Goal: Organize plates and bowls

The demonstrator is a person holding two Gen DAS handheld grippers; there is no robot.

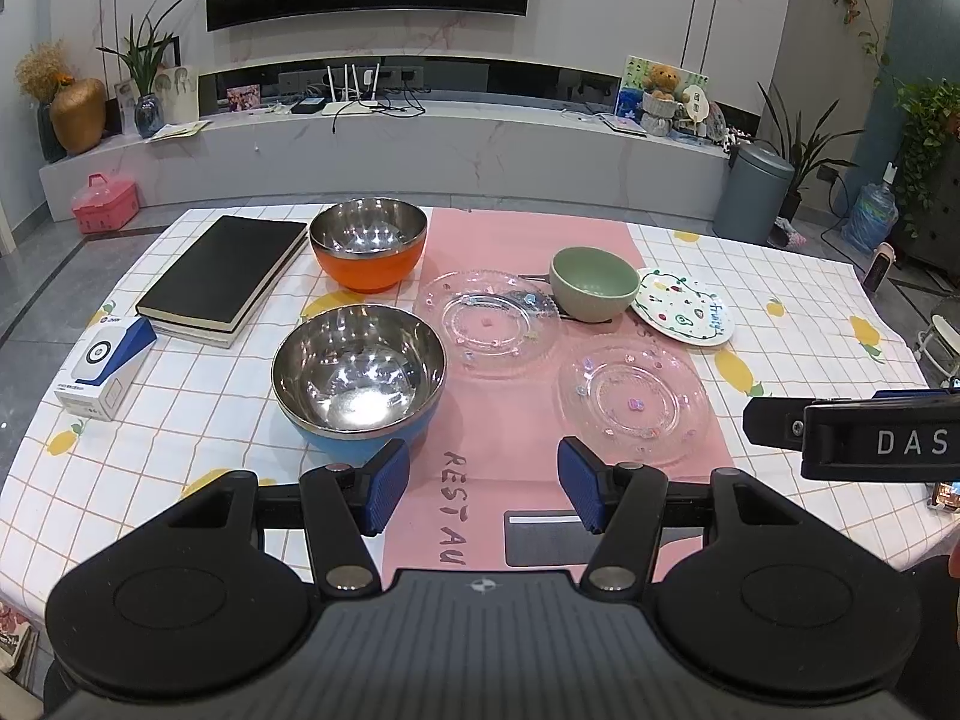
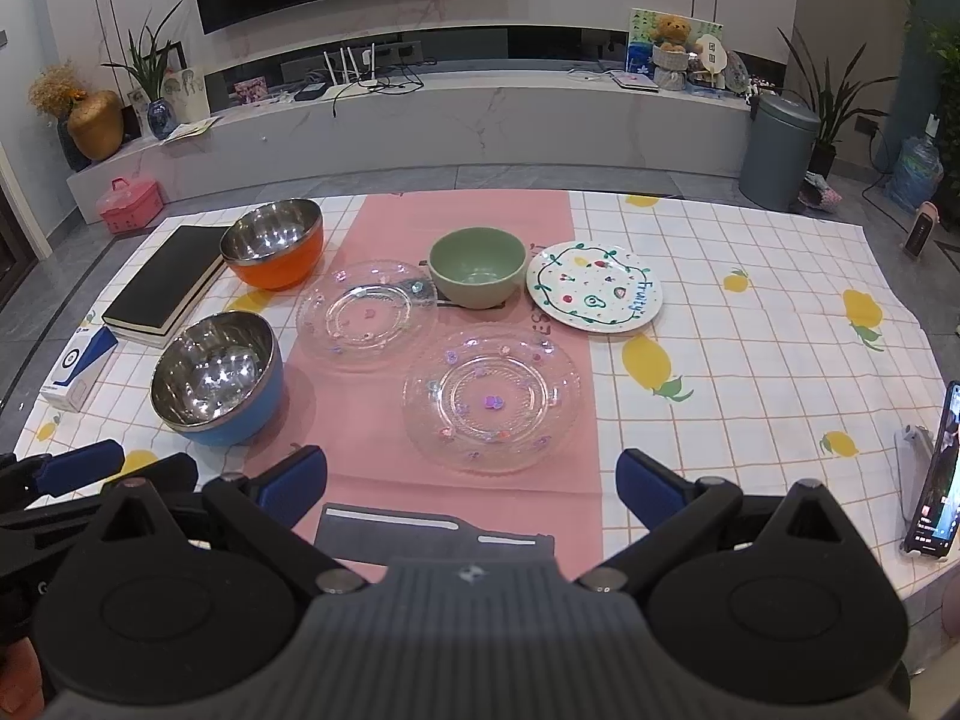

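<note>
The near strip of the pink runner [image 2: 420, 228] lies open, apart from a flat dark card [image 2: 432, 531] at the near edge. Farther in, the near glass plate [image 2: 491, 401] and far glass plate [image 2: 366, 315] fill the middle, with only a narrow gap between them. The blue bowl [image 2: 219, 378] and orange bowl [image 2: 273, 246] wall off the left, backed by a black book [image 2: 159, 288]. The green bowl [image 2: 477, 273] and painted plate [image 2: 594, 287] block the far centre. The right side of the checked cloth [image 2: 780, 330] stays free up to the phone [image 2: 936, 474] at the right edge.

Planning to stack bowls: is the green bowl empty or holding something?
Empty. The green bowl sits upright, its inside showing only bare glaze in both wrist views.
</note>
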